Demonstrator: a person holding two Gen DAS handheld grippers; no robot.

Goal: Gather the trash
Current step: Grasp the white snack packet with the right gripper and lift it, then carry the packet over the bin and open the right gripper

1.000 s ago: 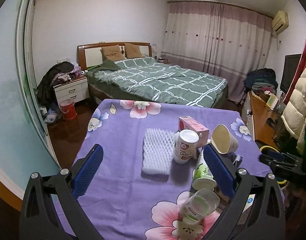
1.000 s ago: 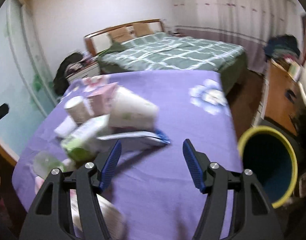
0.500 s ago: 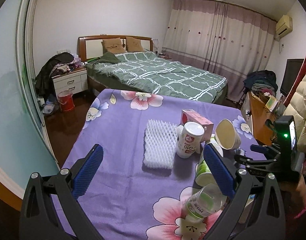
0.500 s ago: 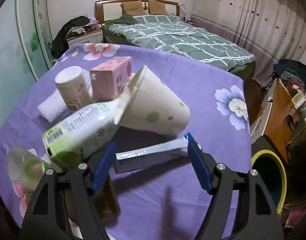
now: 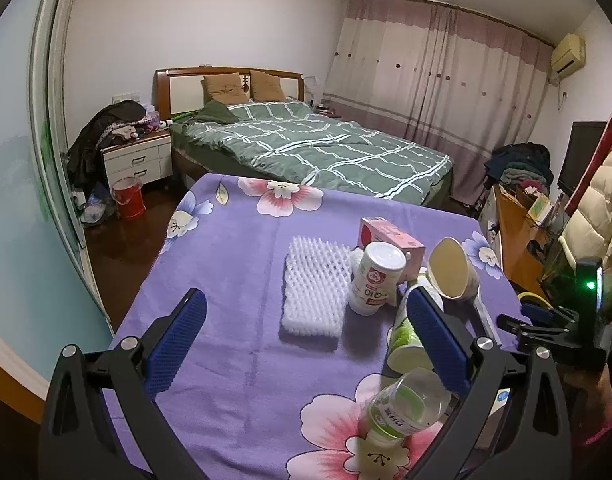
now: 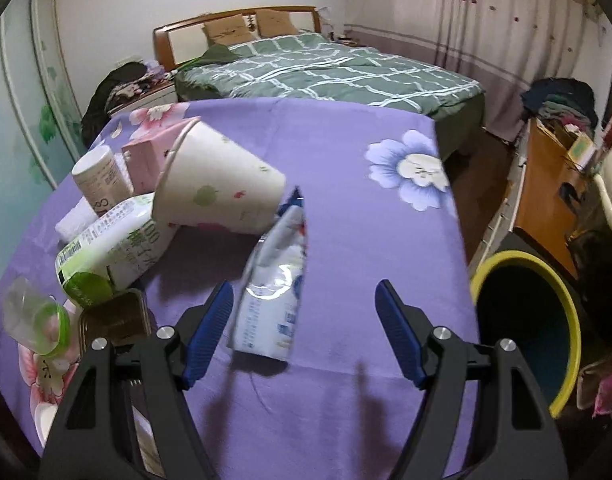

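Note:
Trash lies on a purple flowered tablecloth: a tipped paper cup, a green-and-white carton, a pink box, a white can, a clear plastic cup and a flat white-and-blue pouch. My right gripper is open and empty, just above the pouch's near end. My left gripper is open and empty above the cloth, near a white foam net, the can, the paper cup and the clear cup.
A yellow-rimmed bin stands on the floor right of the table. A brown box sits at the cloth's near left. A green bed lies beyond the table, and a wooden desk on the right.
My right gripper has swung toward the pile and come in over the pouch, which now lies lengthwise between the open fingers. My left gripper has moved slightly; the view has shifted a little.

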